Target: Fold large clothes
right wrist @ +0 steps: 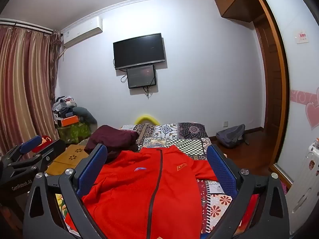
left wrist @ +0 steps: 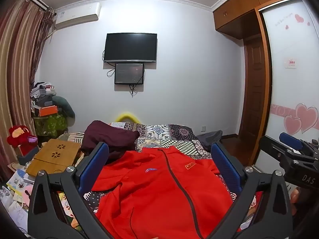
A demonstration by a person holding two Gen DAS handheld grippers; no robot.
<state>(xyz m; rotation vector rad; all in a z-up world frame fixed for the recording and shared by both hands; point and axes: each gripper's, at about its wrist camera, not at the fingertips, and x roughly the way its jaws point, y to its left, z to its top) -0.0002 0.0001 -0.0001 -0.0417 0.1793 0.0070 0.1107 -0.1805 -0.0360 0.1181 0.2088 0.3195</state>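
A large red zip jacket (left wrist: pixel 159 189) (right wrist: pixel 143 191) lies spread front-up on the patchwork bedspread (left wrist: pixel 171 135) (right wrist: pixel 179 137), collar toward the far end, with a dark zipper down its middle. My left gripper (left wrist: pixel 159 155) hovers above it, open wide with nothing between its blue pads. In the right wrist view my right gripper (right wrist: pixel 157 155) is likewise open and empty over the jacket. Each gripper shows at the edge of the other's view: the right gripper (left wrist: pixel 293 149) and the left gripper (right wrist: pixel 31 149).
A dark maroon garment (left wrist: pixel 107 137) (right wrist: pixel 111 139) is bunched on the bed's far left. A wooden lap tray (left wrist: pixel 53 157) and scattered papers (left wrist: pixel 16 189) lie left of the bed. A grey backpack (right wrist: pixel 231 135) sits on the floor at the right, near the wardrobe (left wrist: pixel 257 79).
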